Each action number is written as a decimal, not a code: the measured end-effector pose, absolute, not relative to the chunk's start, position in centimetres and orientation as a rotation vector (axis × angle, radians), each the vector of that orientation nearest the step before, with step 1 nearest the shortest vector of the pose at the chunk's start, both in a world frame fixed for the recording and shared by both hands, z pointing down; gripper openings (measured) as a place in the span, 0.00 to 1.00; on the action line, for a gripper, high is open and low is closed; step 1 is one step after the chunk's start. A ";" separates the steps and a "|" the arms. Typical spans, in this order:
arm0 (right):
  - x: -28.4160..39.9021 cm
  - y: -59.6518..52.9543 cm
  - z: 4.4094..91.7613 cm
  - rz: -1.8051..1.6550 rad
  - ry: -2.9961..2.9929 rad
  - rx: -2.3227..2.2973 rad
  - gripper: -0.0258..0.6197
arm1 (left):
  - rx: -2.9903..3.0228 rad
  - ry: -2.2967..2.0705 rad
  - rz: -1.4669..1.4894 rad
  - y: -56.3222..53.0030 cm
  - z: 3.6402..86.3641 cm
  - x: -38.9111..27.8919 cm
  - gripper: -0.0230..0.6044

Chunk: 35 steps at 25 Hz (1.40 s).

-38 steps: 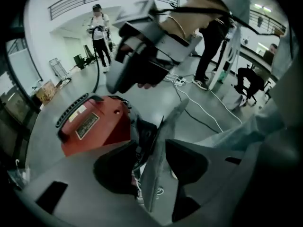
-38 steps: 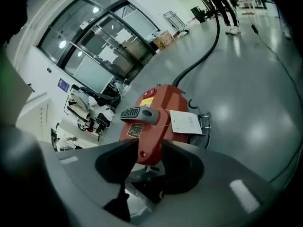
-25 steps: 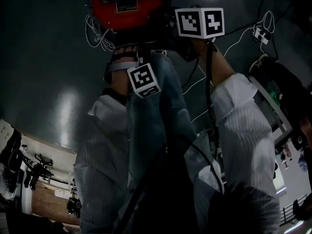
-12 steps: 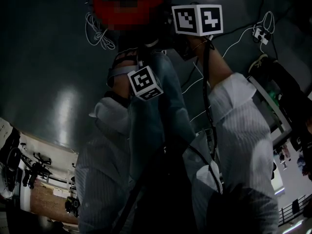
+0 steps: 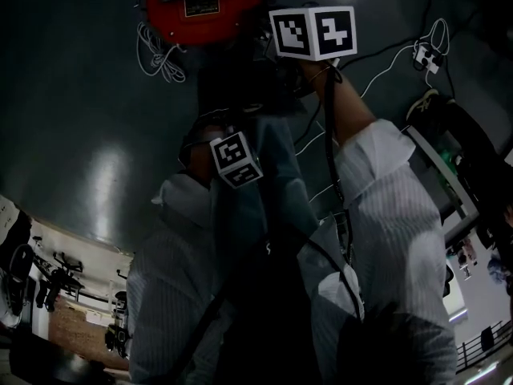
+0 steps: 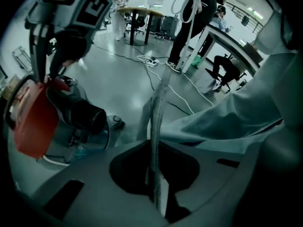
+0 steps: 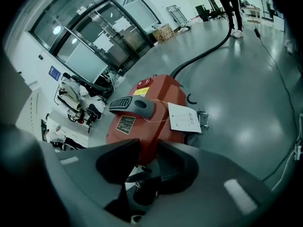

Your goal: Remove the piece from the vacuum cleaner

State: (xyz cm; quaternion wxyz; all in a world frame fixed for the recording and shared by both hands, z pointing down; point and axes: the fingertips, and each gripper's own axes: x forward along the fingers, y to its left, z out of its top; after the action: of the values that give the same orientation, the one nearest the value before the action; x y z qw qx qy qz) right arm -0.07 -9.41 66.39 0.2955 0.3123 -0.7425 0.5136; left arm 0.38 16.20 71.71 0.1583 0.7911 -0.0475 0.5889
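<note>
The red vacuum cleaner (image 5: 200,6) lies on the grey floor, its grey handle (image 7: 132,105) facing up. A black ribbed piece (image 7: 142,188) sticks out of its near end; in the left gripper view it shows as a black cylinder (image 6: 80,115). My right gripper (image 7: 147,150) straddles that piece with its jaws apart and closing; I cannot see the pads pressing on it. Its marker cube (image 5: 313,32) sits beside the vacuum. My left gripper (image 6: 162,84) hangs back near the person's trouser leg (image 6: 227,122). Its fingers are together and still closing, with nothing seen between them.
A white tag (image 7: 184,118) is tied to the vacuum's handle. A black hose (image 7: 208,51) runs away across the floor. White cables (image 5: 156,54) and a power strip (image 5: 425,54) lie nearby. A person (image 6: 189,18) stands by tables and a chair (image 6: 227,70).
The right gripper's cube has moved a little left and up, closer to the vacuum. The left gripper's cube has dropped slightly toward the person.
</note>
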 end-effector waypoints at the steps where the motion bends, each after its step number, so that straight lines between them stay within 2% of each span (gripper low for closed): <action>1: -0.1 -9.4 66.3 1.364 -1.985 0.834 0.21 | 2.261 -0.196 1.660 15.3 71.4 0.2 0.08; 6: -0.1 -8.8 64.6 1.356 -2.038 0.860 0.08 | 2.222 -0.389 1.471 10.4 67.3 -0.7 0.08; 11: 0.1 -7.3 55.7 1.346 -2.215 0.808 0.05 | 2.263 -0.455 1.441 8.2 59.7 -2.0 0.08; 18: 3.0 -5.7 35.7 0.992 -2.492 0.873 0.04 | 2.279 -0.510 1.502 5.4 46.3 -3.6 0.08; 24: 3.8 -3.5 18.7 0.607 -2.655 0.964 0.04 | 2.361 -0.672 1.428 2.0 30.2 -3.8 0.08; 30: 3.1 -2.7 7.8 0.389 -2.744 1.137 0.04 | 2.428 -1.023 1.156 -1.3 15.8 -4.7 0.08; 35: 1.7 -2.3 3.5 0.306 -2.781 1.187 0.04 | 2.447 -1.215 0.997 -2.6 9.8 -5.0 0.08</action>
State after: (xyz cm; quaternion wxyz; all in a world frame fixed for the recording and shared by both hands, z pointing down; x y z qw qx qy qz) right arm 1.68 -2.27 3.48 0.0510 0.3901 -0.9139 0.1004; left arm -5.05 -2.64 9.79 0.1163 0.8357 -0.4150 0.3403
